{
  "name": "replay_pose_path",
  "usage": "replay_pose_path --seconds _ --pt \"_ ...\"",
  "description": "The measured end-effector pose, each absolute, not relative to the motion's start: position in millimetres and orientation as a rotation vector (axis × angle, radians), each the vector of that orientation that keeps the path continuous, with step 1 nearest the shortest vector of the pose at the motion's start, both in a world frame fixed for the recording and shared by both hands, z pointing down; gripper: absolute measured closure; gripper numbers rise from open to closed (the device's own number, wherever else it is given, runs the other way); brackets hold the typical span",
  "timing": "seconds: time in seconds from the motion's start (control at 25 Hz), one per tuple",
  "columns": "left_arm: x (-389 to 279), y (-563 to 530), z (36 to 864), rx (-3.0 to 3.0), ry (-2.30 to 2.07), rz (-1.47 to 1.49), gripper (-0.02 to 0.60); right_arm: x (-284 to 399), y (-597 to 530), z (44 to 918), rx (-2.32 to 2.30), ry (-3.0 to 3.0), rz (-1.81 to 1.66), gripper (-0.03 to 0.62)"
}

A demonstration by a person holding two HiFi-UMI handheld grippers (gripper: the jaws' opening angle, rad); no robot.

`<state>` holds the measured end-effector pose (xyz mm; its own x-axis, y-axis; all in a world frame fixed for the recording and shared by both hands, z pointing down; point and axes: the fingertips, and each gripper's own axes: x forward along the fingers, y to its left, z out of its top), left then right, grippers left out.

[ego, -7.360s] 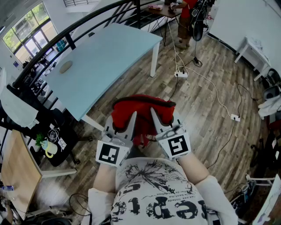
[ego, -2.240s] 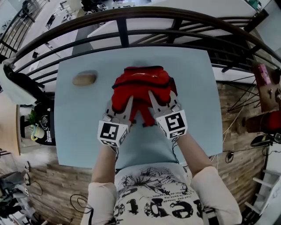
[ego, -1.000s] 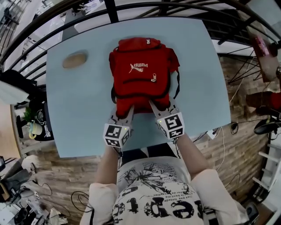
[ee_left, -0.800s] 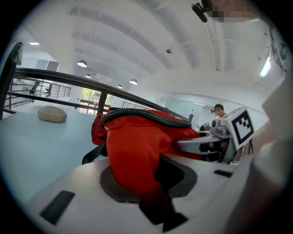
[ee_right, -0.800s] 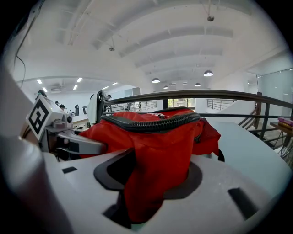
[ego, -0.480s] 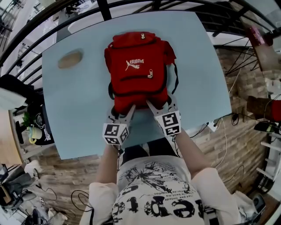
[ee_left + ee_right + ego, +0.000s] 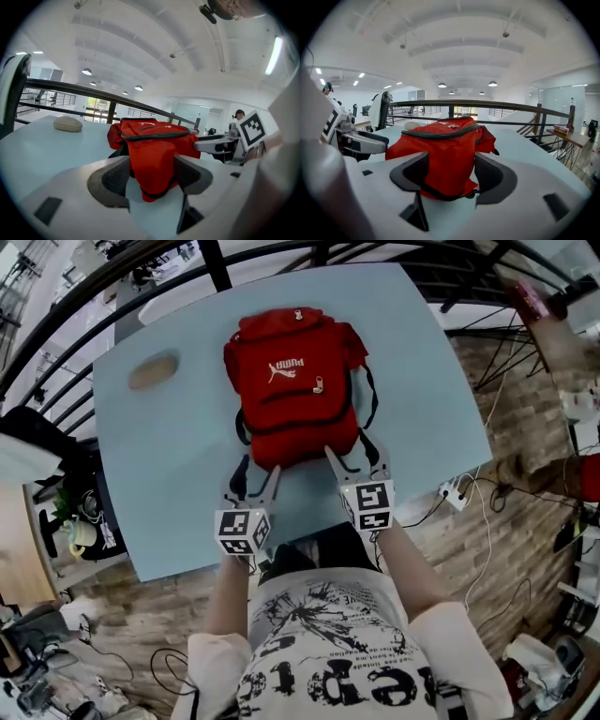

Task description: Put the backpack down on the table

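Backpack [image 7: 295, 381] lies flat, logo up, at upper centre of the counter [image 7: 431, 381]. Left tongs [image 7: 253, 482] and right tongs [image 7: 355, 457] have just been opening. Both stand spread, its near end in each gap but unpinched. Likely risk: a loose black strap [image 7: 368, 439] by the right tongs catches a jaw as they back off and drags it toward the lower edge.

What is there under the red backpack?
The red fabric backpack lies flat on the pale blue rectangular table. Only the table shows around it; anything directly beneath the backpack is covered.
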<state>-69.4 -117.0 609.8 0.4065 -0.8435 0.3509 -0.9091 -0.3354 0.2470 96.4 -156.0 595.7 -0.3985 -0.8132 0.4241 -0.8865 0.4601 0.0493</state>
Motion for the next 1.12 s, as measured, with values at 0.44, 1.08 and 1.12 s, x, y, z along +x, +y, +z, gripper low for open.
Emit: replay_pose_path --seconds 0.44,1.08,1.12 --pt "-77.8 -101.9 524.9 2.41 -1.553 0.175 0.529 77.7 -140.1 502.1 1.56 -2.404 0.079 0.54" --pt "-108.9 -124.0 396.0 2.489 -1.802 0.06 0.563 57.6 -170.4 386.0 1.421 -2.668 -0.048 0.6" --pt "-111.3 -125.8 389.6 2.487 -1.822 0.061 0.563 56.7 -172.1 382.2 1.408 -2.682 -0.048 0.6"
